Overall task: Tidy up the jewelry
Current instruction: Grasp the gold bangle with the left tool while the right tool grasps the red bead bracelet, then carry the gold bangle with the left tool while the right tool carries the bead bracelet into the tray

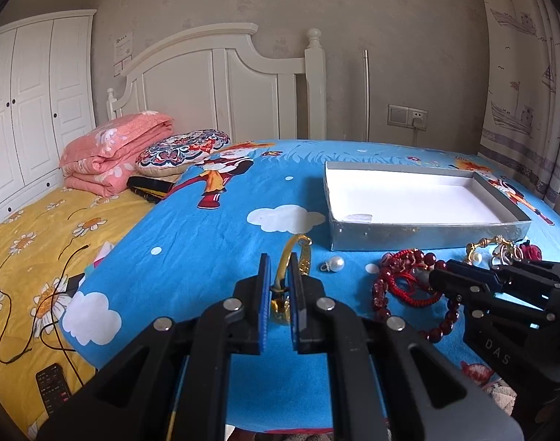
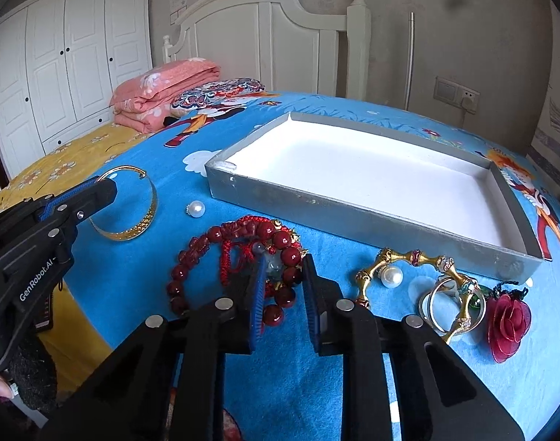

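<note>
Left tool [image 1: 280, 290] clamping gold bangle [image 2: 133, 202], right tool [image 2: 282, 286] parted around red beads [image 2: 280, 242]

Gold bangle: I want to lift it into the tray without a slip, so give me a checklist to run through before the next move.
1. Left gripper around the gold bangle: ok, the band sits between its fingers.
2. Grip is firm: cannot tell, a small gap shows beside the band.
3. Tray has room: ok, its white floor is bare.
4. Loose pearl out of the way: ok, it lies apart, right of the bangle.
5. Right gripper out of the way: ok, it is open over the red bead bracelet, off to the side.
6. Bangle free of other jewelry: ok, nothing touches it.
</note>
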The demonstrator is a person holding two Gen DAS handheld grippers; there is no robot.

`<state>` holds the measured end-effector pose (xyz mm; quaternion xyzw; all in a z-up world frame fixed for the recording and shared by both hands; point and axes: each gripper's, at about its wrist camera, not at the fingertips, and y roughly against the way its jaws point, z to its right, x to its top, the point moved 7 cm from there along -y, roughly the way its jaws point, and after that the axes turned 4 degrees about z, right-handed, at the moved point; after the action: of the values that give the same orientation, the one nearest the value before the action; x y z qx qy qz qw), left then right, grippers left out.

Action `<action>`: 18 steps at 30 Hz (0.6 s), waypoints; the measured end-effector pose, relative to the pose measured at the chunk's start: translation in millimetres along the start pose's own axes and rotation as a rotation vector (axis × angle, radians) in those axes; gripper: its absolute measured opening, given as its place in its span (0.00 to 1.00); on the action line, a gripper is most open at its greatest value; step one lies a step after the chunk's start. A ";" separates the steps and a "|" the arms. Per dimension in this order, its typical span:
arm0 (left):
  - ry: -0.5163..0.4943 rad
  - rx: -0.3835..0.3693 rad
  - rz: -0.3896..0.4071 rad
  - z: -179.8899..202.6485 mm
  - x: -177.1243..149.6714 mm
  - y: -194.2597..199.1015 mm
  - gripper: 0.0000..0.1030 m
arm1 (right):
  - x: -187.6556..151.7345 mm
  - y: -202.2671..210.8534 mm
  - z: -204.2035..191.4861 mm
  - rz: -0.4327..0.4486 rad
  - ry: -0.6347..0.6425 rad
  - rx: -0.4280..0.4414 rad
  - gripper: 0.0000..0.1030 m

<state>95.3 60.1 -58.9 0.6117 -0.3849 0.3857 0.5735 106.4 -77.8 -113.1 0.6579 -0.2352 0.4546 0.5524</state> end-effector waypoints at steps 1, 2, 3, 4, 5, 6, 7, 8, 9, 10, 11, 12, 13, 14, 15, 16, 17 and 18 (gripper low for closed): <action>-0.004 -0.001 0.000 1.5 0.0 -0.2 0.09 | 2.2 5.2 -0.5 0.020 0.008 0.001 0.14; -0.009 0.000 0.001 2.6 -0.1 0.0 0.09 | 4.1 10.3 -2.4 0.041 0.018 0.003 0.14; -0.013 0.001 0.004 3.9 -0.3 0.8 0.09 | 5.8 14.3 -4.3 0.056 0.028 0.001 0.14; -0.017 0.002 0.008 4.8 -0.1 1.5 0.09 | 6.5 17.6 -6.3 0.067 0.038 0.001 0.14; -0.019 0.002 0.010 5.6 0.1 2.2 0.09 | 7.1 19.7 -7.5 0.074 0.044 0.001 0.14; -0.021 0.003 0.012 6.4 0.5 2.7 0.09 | 7.3 21.9 -7.4 0.079 0.045 0.001 0.14; -0.022 0.003 0.015 7.1 0.8 3.5 0.09 | 8.1 23.8 -7.3 0.086 0.045 -0.002 0.14; -0.023 0.003 0.018 7.7 1.3 4.8 0.09 | 9.1 26.6 -7.0 0.096 0.044 -0.005 0.14; -0.024 0.003 0.023 8.1 2.2 6.1 0.09 | 10.5 30.6 -6.4 0.108 0.044 -0.008 0.14; -0.025 0.004 0.030 7.8 3.3 7.2 0.09 | 12.5 34.7 -6.2 0.122 0.045 -0.012 0.14; -0.028 0.005 0.037 8.3 4.5 8.6 0.09 | 14.6 39.1 -6.1 0.138 0.048 -0.018 0.14; -0.029 0.005 0.042 8.7 5.7 9.7 0.09 | 16.8 43.4 -6.3 0.155 0.052 -0.023 0.14; -0.030 0.005 0.045 9.3 6.2 10.5 0.09 | 18.7 47.2 -6.3 0.169 0.054 -0.026 0.14; -0.031 0.003 0.044 10.5 6.0 10.8 0.09 | 20.1 50.7 -6.3 0.181 0.053 -0.027 0.14; -0.034 0.002 0.043 11.6 5.5 11.2 0.09 | 21.5 54.3 -6.0 0.193 0.051 -0.028 0.14; -0.036 0.001 0.042 12.4 4.7 11.5 0.09 | 23.4 58.0 -5.8 0.207 0.051 -0.031 0.13; -0.038 -0.001 0.041 13.6 4.2 12.4 0.09 | 25.1 62.0 -5.8 0.221 0.054 -0.037 0.13; -0.040 -0.003 0.043 15.1 3.7 13.6 0.09 | 27.1 64.6 -6.0 0.231 0.062 -0.042 0.13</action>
<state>84.9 44.3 -50.7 0.6100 -0.4100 0.3848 0.5583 64.8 -85.0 -56.8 0.6004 -0.3018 0.5302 0.5170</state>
